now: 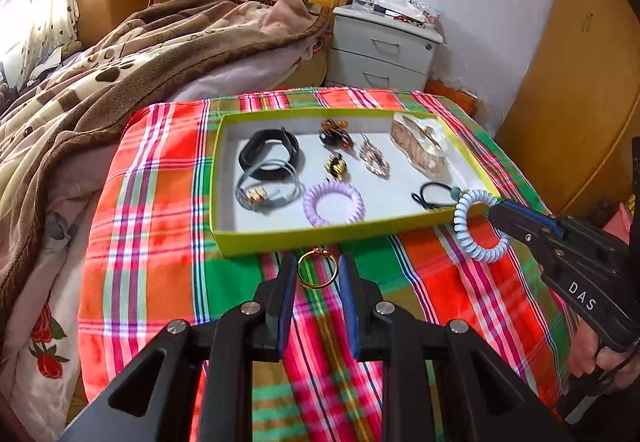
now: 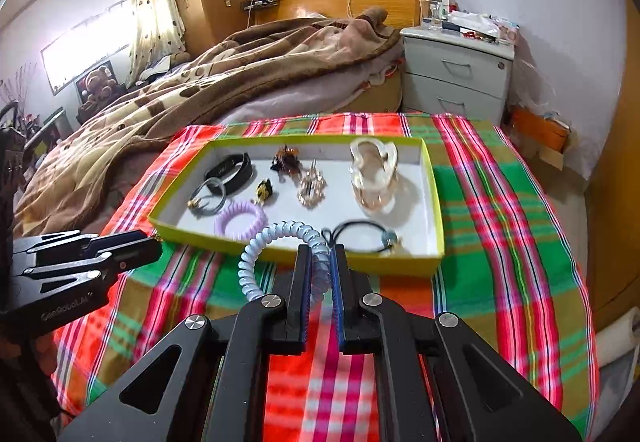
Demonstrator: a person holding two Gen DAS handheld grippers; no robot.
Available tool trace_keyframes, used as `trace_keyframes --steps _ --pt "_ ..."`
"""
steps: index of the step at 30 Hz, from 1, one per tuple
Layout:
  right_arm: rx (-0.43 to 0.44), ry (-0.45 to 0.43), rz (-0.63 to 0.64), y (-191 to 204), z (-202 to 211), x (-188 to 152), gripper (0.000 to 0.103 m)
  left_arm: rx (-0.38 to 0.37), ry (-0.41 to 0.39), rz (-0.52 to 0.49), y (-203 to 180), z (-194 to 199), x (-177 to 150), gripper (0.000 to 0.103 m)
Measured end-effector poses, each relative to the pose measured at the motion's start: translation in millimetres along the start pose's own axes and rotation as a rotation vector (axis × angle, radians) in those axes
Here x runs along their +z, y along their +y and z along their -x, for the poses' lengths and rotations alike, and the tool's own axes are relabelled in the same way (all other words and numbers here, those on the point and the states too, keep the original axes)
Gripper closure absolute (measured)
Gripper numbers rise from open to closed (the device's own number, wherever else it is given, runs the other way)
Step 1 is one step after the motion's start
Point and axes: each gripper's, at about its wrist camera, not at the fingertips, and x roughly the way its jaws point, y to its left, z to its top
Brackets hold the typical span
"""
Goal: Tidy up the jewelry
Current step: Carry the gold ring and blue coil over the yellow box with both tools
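A yellow-green tray (image 1: 320,236) (image 2: 430,178) sits on the plaid cloth and holds several pieces: black band (image 1: 269,152), grey cord bracelet (image 1: 268,191), purple coil hair tie (image 1: 333,202) (image 2: 240,220), black hair tie (image 1: 434,195) (image 2: 360,236), clear hair claw (image 1: 420,146) (image 2: 374,178). My left gripper (image 1: 318,268) has its fingers on either side of a gold ring (image 1: 317,269), which lies in front of the tray. My right gripper (image 2: 320,256) (image 1: 494,208) is shut on a light-blue coil hair tie (image 2: 256,254) (image 1: 476,230) at the tray's near edge.
The plaid cloth (image 1: 160,242) covers the foot of a bed, with a brown blanket (image 1: 120,54) to the left. A grey nightstand (image 1: 384,46) stands behind, and a wooden wardrobe (image 1: 580,82) at the right.
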Motion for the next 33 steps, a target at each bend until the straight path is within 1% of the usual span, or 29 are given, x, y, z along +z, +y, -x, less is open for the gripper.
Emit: trace_keyframes --steps 4,7,15,20,25,33 --pt "-0.004 0.008 -0.004 0.3 -14.8 12.5 0.093 -0.009 -0.001 0.011 6.5 -8.9 12.1 0.08" --pt "-0.013 0.022 0.0 1.7 -29.7 20.4 0.093 0.002 0.006 0.012 10.4 -17.8 19.3 0.08" --pt "-0.02 0.055 0.006 0.7 -57.6 29.9 0.093 0.014 0.022 0.028 20.3 -40.8 37.1 0.08" --pt "-0.026 0.078 0.024 2.0 -70.3 31.0 0.093 0.021 0.052 0.04 26.9 -57.5 39.4 0.08" --pt "-0.039 0.099 0.052 5.2 -79.3 31.2 0.093 0.018 0.075 0.035 25.6 -66.8 35.9 0.08" --pt "-0.044 0.123 0.073 6.3 -84.9 28.9 0.093 0.021 0.082 0.031 24.9 -71.3 36.8 0.08"
